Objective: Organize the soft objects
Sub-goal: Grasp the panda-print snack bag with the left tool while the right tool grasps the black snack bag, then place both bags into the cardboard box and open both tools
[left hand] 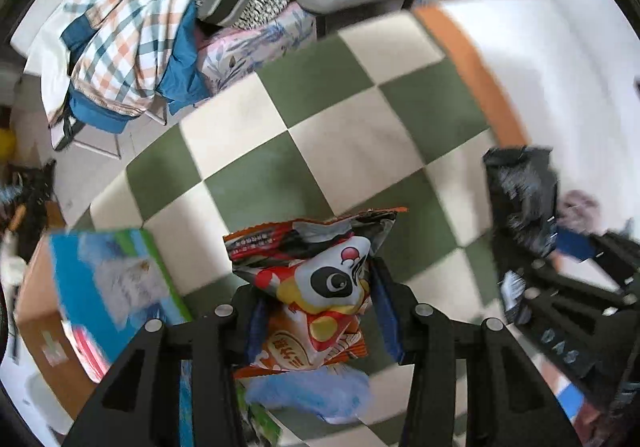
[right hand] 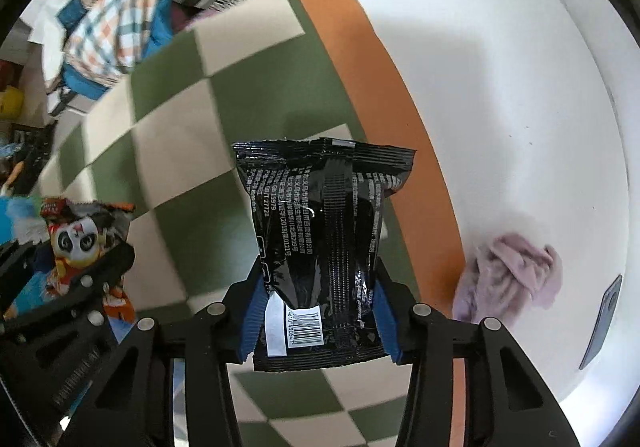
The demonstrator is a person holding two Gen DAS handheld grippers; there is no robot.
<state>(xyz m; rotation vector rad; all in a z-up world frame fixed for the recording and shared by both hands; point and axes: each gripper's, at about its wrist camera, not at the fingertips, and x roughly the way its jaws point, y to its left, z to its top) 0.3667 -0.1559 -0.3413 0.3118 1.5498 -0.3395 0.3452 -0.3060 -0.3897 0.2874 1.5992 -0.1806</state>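
You are carrying both packets over the green-and-cream checked mat (right hand: 168, 115): left gripper (left hand: 316, 311) jaws gripping the orange panda-print snack bag (left hand: 320, 287), right gripper (right hand: 320, 311) jaws gripping the glossy black foil packet (right hand: 320, 223). Next, likely setting them down together.

The checkered mat (right hand: 168, 151) lies open ahead. A cardboard box (left hand: 44, 331) crowds the left; a lilac cloth (right hand: 508, 275) sits on the white floor (right hand: 500, 87) right.

The left tool (left hand: 316, 311) is clamped on a panda-print snack packet (left hand: 320, 287), its fingers pressing the packet's sides. The right tool (right hand: 320, 311) grips a black snack packet (right hand: 320, 231) the same way. Both are held above the checkered mat (left hand: 320, 119), side by side and apart.
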